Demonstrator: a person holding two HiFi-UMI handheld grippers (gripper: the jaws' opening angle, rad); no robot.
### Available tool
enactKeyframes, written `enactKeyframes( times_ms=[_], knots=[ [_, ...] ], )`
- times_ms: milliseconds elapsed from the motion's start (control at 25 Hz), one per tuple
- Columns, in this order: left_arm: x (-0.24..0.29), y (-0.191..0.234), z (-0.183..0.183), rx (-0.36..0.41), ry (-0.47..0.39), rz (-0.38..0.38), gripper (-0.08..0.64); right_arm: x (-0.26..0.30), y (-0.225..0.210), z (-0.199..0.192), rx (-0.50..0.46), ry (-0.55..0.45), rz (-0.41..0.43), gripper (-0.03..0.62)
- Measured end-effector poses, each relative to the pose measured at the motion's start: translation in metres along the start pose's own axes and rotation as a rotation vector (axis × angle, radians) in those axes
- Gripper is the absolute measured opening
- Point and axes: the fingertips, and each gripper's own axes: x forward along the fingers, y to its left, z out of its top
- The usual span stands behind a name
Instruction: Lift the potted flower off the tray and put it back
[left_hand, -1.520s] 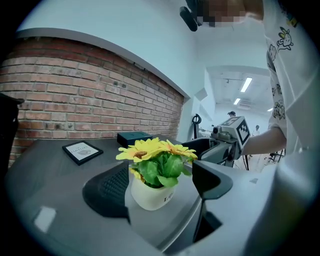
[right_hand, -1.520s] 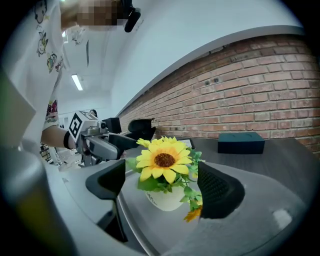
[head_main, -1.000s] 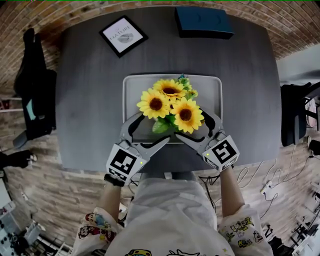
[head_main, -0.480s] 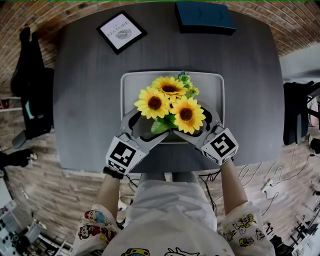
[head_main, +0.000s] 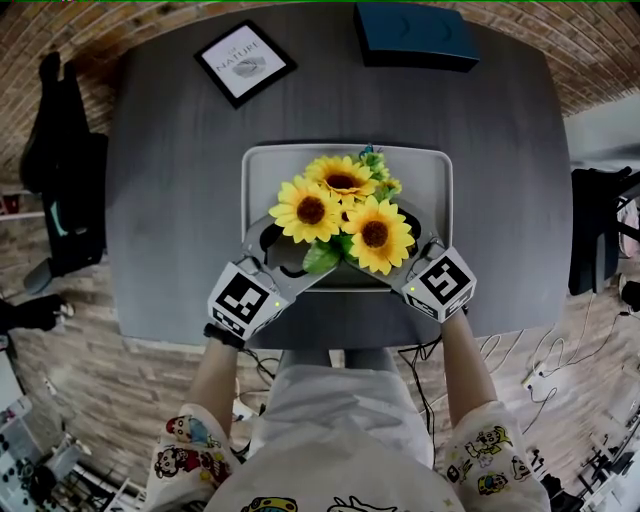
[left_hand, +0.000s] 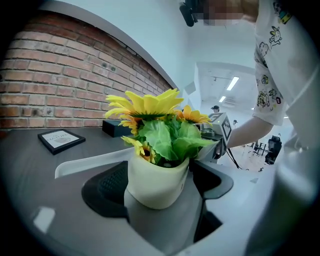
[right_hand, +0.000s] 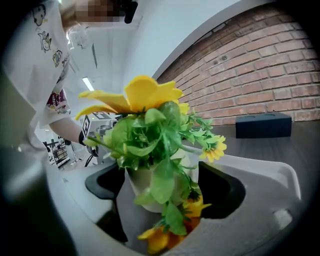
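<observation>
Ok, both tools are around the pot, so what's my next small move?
Probably close both tools on the pot before lifting. The left tool and right tool each straddle it with jaws apart, and it seems to sit on the tray, so raising now could leave it behind.

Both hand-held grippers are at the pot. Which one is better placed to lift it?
Left, probably. The pot sits bare between the open jaws of the left hand-held gripper; at the right hand-held gripper, leaves and a drooping flower hang across it.
</observation>
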Motion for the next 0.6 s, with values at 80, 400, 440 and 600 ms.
enactKeyframes(
  times_ms=[80,400,440,600],
  knots=[
    [0.0009,-0.0018,0.0034,0.016,-0.007,-0.024,0.403,0.0009,0.0012,-0.0003,0.007,-0.001,0.024,0.450],
    [-0.0006,0.0007,0.0023,0.008,-0.022,-0.017,0.395,0.0019,0.0040,0.0013,0.009,-0.006,0.049,0.420],
    [-0.0010,0.0018,0.0024,0.006,-0.022,-0.014,0.372,0.0019,0.0040,0.0013,0.009,-0.007,0.049,0.422],
    [-0.0013,0.0023,0.0034,0.014,-0.024,-0.011,0.368,0.0021,0.0038,-0.0009,0.014,-0.009,0.051,0.420]
  ],
)
